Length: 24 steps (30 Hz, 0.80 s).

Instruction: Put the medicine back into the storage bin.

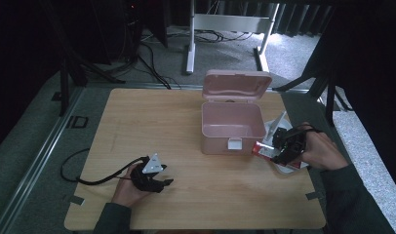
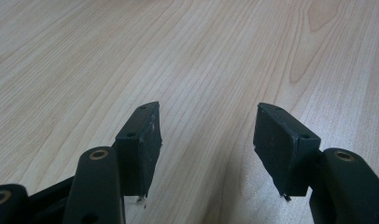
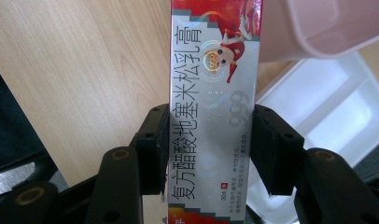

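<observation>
Counter: a light wood-grain counter (image 1: 196, 190) with rounded corners; dark floor, cables and a white frame lie beyond its far edge.
Left tool: the black two-jaw left tool (image 1: 159, 183) sits low over the near left part of the counter, held in a hand (image 1: 128, 190), with a grey three-cornered plate on top and a black cable trailing off to the left. In the left gripper view (image 2: 207, 140) its jaws stand wide apart with bare wood between them, holding nothing.
Pink box: a pale pink plastic box (image 1: 232, 127) with a hinged lid standing open at the back and a small white latch on its front wall; it stands right of the counter's middle.
Carton: a long, narrow silver-and-red cardboard carton (image 3: 213, 112), glossy with a holographic sheen. It is gripped across its width by the right tool, just beside the pink box's right front corner (image 1: 263, 148).
Carton print: a cartoon figure in red near the far end, large black Chinese characters reading 复方醋酸地塞米松乳膏 along its length, a faint "999" mark, and "30g"; the smaller lines are too fine to read.
Right tool: the black right tool (image 1: 279, 148), (image 3: 206, 144), clamped on the carton's two long sides.
White tray: a white plastic tray (image 3: 332, 112) with shallow compartments lies under and behind the right tool at the counter's right edge.
</observation>
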### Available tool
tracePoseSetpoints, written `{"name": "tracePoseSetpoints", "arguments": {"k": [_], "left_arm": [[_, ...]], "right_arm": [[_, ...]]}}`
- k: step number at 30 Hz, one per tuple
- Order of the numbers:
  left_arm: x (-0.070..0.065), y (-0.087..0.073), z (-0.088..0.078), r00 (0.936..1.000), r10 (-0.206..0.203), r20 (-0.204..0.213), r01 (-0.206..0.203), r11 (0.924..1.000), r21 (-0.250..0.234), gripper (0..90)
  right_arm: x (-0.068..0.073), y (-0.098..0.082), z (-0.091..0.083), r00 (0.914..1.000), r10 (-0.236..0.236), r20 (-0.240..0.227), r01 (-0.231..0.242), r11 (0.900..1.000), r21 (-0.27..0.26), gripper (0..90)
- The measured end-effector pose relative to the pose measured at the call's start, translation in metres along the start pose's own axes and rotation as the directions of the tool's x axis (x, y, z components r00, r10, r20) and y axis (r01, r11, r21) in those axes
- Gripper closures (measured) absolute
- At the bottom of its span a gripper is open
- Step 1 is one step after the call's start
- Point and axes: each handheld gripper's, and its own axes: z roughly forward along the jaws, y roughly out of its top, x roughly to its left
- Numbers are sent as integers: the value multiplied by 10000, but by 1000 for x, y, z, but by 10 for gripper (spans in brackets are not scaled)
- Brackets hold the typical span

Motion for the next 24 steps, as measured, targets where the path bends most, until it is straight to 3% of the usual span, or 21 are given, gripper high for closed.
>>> {"name": "tracePoseSetpoints", "arguments": {"k": [12, 18, 21, 24], "left_arm": [[0, 0, -1, 10000, 17, -4, -17, 10000, -23, 416], [0, 0, 0, 10000, 9, -2, -9, 10000, -4, 416], [0, 0, 0, 10000, 2, 4, -2, 10000, 8, 415], [0, 0, 0, 10000, 13, -2, -13, 10000, -6, 416]], "right_arm": [[-7, 31, -28, 9972, -745, -96, 744, 9972, -127, 512], [-18, 45, -24, 9913, -1302, -206, 1300, 9915, -91, 512], [-22, 51, -21, 9837, -1768, -317, 1765, 9842, -138, 513], [-28, 57, -18, 9811, -1902, -359, 1897, 9817, -165, 513]]}}
